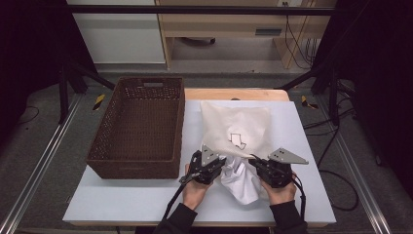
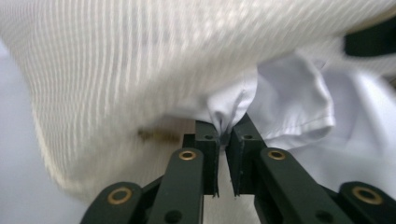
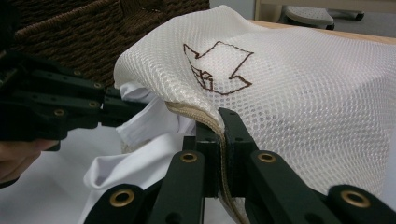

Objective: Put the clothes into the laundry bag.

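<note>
At the left of the high view a dark brown wicker basket (image 1: 138, 127) stands on the white table (image 1: 122, 200), filling the middle left of the frame. Just right of its near corner, low in the centre, the left gripper (image 1: 217, 169) points into a crumpled white garment (image 1: 239, 178). In the left gripper view its jaws are pinched on a fold of that garment (image 2: 280, 107), the cloth bunched between the tips at the frame's centre.

Above the garment, a little right of centre, lies a cream mesh laundry bag (image 1: 237, 127) with a brown arrow mark (image 1: 238, 140); the garment sticks out of its near opening toward the bottom edge.

Further right, the right gripper (image 1: 254, 164) meets the bag's near rim. In the right gripper view its jaws are pressed together on the zipper edge (image 3: 198, 116) of the bag (image 3: 303, 93), lifting it, with the left gripper (image 3: 135, 108) coming in from the left of that frame.
</note>
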The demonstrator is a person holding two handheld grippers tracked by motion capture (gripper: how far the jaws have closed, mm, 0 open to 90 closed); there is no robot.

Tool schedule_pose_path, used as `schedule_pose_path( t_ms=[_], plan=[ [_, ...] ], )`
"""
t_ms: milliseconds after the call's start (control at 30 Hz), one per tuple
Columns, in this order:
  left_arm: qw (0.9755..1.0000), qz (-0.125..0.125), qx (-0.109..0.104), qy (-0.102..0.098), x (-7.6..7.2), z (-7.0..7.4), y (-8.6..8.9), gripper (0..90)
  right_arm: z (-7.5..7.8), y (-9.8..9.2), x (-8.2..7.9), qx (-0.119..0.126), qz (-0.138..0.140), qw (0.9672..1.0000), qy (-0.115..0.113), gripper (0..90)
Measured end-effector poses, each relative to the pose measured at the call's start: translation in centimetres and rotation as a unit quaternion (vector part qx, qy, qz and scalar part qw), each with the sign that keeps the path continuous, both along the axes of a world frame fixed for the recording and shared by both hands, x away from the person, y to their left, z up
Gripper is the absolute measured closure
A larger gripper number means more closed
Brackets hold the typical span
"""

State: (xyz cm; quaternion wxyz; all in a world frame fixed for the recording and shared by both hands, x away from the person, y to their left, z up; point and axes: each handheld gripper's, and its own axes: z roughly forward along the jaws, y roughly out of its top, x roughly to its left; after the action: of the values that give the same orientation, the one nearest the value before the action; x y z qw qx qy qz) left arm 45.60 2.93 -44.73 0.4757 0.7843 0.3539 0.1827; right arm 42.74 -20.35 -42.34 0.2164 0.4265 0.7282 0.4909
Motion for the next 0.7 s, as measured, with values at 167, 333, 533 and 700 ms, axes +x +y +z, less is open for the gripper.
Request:
schedule_pose_path(
  t_ms=[167,333,533,700],
  plan=[
    [0.9997,-0.014,0.02,-0.004,0.4,1.4,-1.3,83.8,0.0,0.0,0.0,0.003,-0.001,1.0,0.001,87.1],
    [0.9987,-0.025,0.044,0.002,1.5,0.5,-4.1,84.6,0.1,0.0,0.0,0.003,0.0,1.0,0.001,87.2],
    [0.998,-0.006,0.063,0.004,3.6,-0.6,-5.4,84.6,0.0,0.0,0.0,0.003,0.0,1.0,0.002,87.2],
    [0.9967,0.003,0.081,-0.002,3.5,-0.9,-5.2,81.4,-0.2,0.2,0.0,-0.003,0.004,1.0,0.003,87.2]
  ],
)
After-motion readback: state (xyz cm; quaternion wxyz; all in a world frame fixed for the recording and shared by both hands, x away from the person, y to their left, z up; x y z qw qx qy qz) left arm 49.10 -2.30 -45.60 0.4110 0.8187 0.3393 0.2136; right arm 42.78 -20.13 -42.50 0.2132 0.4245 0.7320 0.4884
